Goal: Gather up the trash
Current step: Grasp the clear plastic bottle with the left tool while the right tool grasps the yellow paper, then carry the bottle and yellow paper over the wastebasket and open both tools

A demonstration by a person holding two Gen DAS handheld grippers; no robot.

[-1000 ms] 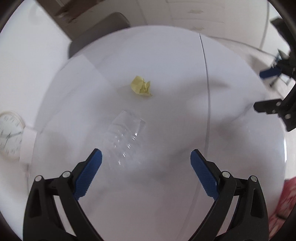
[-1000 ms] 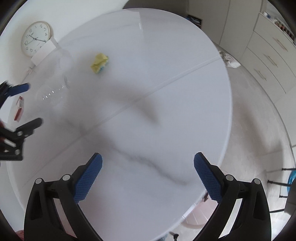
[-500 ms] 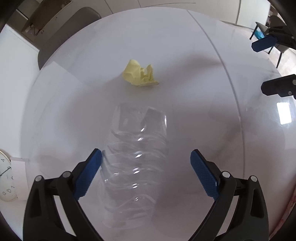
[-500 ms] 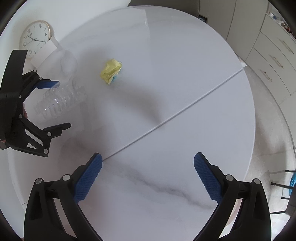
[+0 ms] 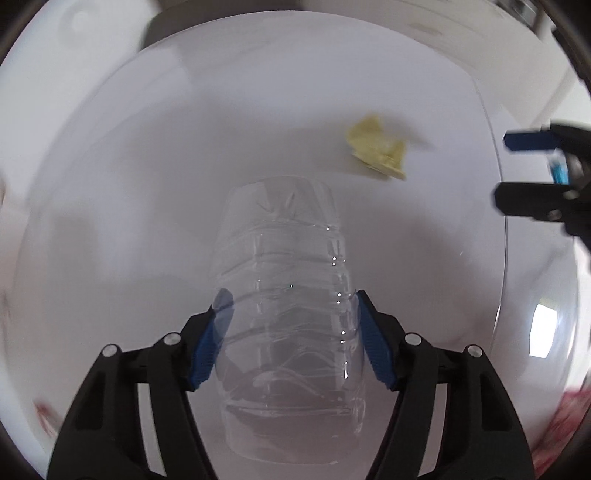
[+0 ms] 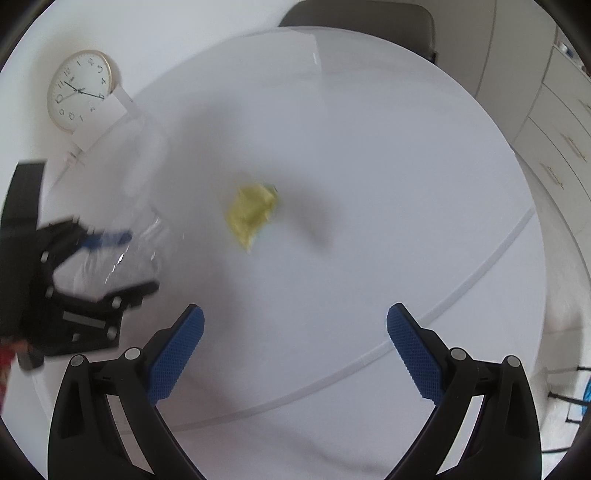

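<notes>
A clear, ribbed plastic bottle [image 5: 288,277] lies on the round white table [image 5: 147,166]. My left gripper [image 5: 291,295] straddles it, jaws closing, and both blue pads touch its sides. From the right wrist view the bottle [image 6: 136,240] sits at the left between the left gripper's [image 6: 140,260] fingers. A crumpled yellow paper ball [image 6: 251,214] lies mid-table, ahead of my right gripper [image 6: 295,310], which hangs open and empty over the table. In the left wrist view the paper ball [image 5: 376,151] is at the upper right, with the right gripper [image 5: 503,171] beyond it.
A round wall clock [image 6: 79,90] leans on a white card at the table's far left edge. A grey chair [image 6: 354,14] stands behind the table, and white drawers [image 6: 554,129] are at the right. A seam [image 6: 480,266] crosses the tabletop.
My left gripper dropped over the bottle and its jaws narrowed from wide open onto the bottle's sides. The right gripper moved toward the yellow paper, which now lies nearer its fingers.
</notes>
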